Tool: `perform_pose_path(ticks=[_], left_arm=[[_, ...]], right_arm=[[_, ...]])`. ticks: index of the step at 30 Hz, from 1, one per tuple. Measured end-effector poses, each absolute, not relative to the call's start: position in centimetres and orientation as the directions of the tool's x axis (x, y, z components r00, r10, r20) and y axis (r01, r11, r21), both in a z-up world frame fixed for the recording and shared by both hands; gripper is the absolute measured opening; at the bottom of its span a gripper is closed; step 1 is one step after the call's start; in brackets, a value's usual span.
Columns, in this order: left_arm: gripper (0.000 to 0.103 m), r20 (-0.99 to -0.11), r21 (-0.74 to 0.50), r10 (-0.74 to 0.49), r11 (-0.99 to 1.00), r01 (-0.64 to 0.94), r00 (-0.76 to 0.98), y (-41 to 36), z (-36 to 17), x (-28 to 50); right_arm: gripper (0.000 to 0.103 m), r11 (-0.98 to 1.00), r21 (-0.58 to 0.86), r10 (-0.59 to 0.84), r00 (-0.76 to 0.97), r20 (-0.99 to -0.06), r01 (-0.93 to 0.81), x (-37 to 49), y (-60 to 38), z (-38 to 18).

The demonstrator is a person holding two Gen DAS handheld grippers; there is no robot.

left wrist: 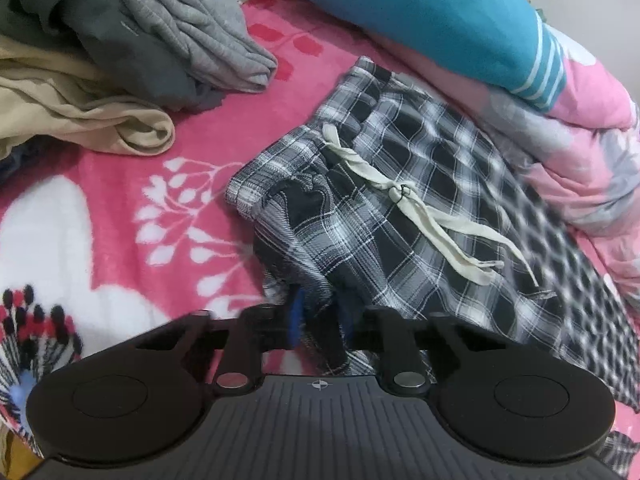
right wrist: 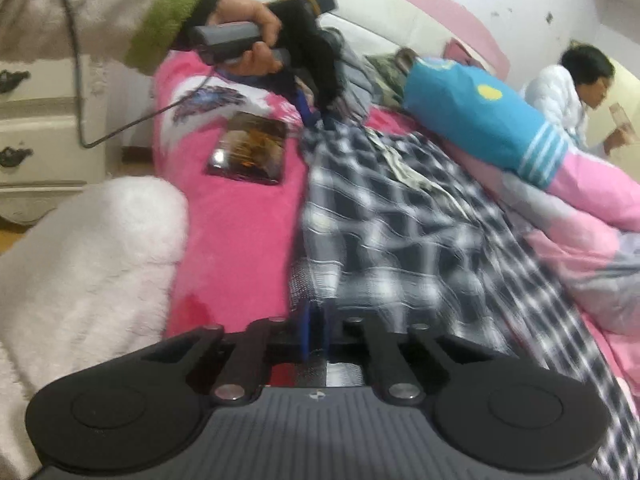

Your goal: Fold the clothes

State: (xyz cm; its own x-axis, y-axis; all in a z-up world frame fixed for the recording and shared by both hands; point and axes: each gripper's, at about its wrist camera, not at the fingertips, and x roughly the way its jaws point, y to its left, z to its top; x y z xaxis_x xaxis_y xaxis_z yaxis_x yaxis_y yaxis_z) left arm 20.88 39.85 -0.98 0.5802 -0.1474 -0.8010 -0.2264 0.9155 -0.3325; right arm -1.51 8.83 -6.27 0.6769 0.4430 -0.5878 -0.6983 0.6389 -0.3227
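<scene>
Now both claws pinch the plaid pants (left wrist: 400,184) on the bed (left wrist: 120,184).
Left claw (left wrist: 318,320) clamps the waistband edge; right claw (right wrist: 316,328) clamps the other end, fabric blurred.

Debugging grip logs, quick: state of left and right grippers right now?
Left gripper: shut on the plaid pants, near the waistband.
Right gripper: shut on the plaid pants, at another edge.

- Soft, even indoor light, no hard shadows.
- Motion blur smears the plaid shorts (left wrist: 400,208) at the right edge, heavier across the right wrist view.
- Fisheye bends the edges; corners go dark.
- Glare glints off a glossy dark card (right wrist: 250,148).
</scene>
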Motion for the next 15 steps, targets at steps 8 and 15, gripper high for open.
perform_pose_path(ticks=[8, 15], left_arm=[[0.000, -0.780, -0.264, -0.117, 0.952, -0.153, 0.615, 39.7, 1.4, 20.2], [0.000, -0.817, -0.213, -0.081, 0.963, -0.168, 0.570, 41.2, 1.0, 20.2]], right_arm=[[0.000, 0.807, 0.014, 0.500, 0.670, -0.549, -0.591, 2.2, 3.0, -3.0], [0.003, 0.862, 0.131, 0.464, 0.659, -0.591, -0.490, 4.7, 1.1, -3.6]])
